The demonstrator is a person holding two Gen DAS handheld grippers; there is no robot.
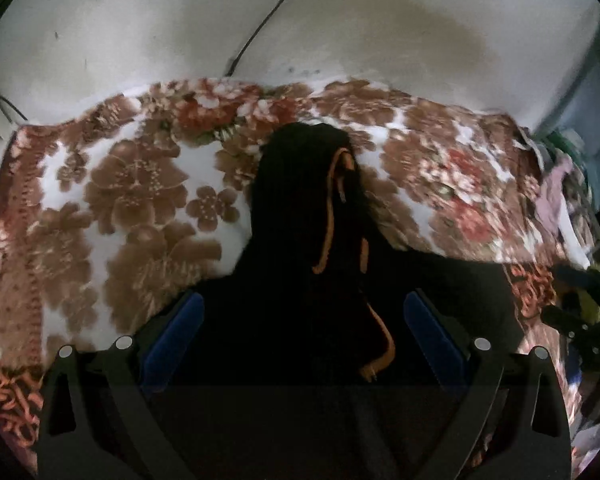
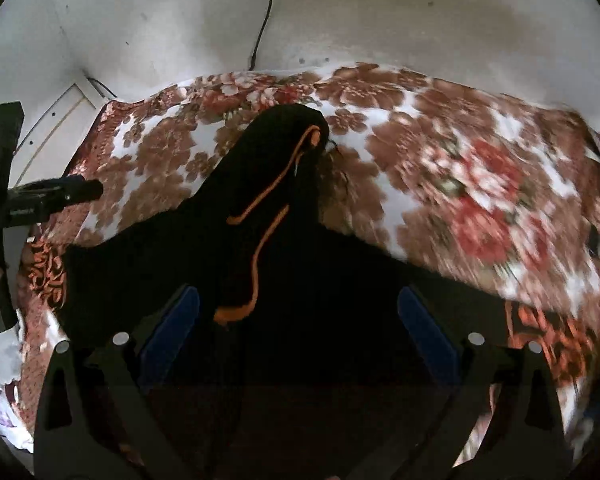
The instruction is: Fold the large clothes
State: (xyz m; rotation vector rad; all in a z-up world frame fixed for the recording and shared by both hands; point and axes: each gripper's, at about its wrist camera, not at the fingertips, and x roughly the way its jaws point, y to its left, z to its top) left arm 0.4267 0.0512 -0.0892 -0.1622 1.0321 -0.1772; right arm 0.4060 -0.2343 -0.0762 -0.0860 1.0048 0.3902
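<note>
We saw a black garment point(image 1: 300, 216) lying on a bed covered with a floral blanket point(image 1: 132, 184). The blanket had brown and red flowers on a white ground. The garment had a hood that pointed toward the wall point(image 1: 380, 20), and two orange drawstrings point(image 1: 328, 216) ran over the dark cloth. In the right wrist view the same garment point(image 2: 260, 208) spread wider toward the camera, and one orange drawstring point(image 2: 256, 268) ended in a small bunch near the fingers.

Our left gripper point(image 1: 303, 320) was wide apart, with blue pads point(image 1: 188, 316) on both sides, and the black cloth lay between and under the fingers. We could not tell if the fingers touched the cloth, because it was very dark there. Our right gripper point(image 2: 298, 312) was also wide apart over the near part of the garment, and nothing was pinched between its blue pads point(image 2: 182, 312).

At the left edge of the right wrist view we saw the other gripper point(image 2: 48, 196) as a dark shape over the blanket point(image 2: 480, 200). A thin black cable point(image 1: 268, 20) hung down the stained white wall behind the bed. The right parts of both views were blurred.
</note>
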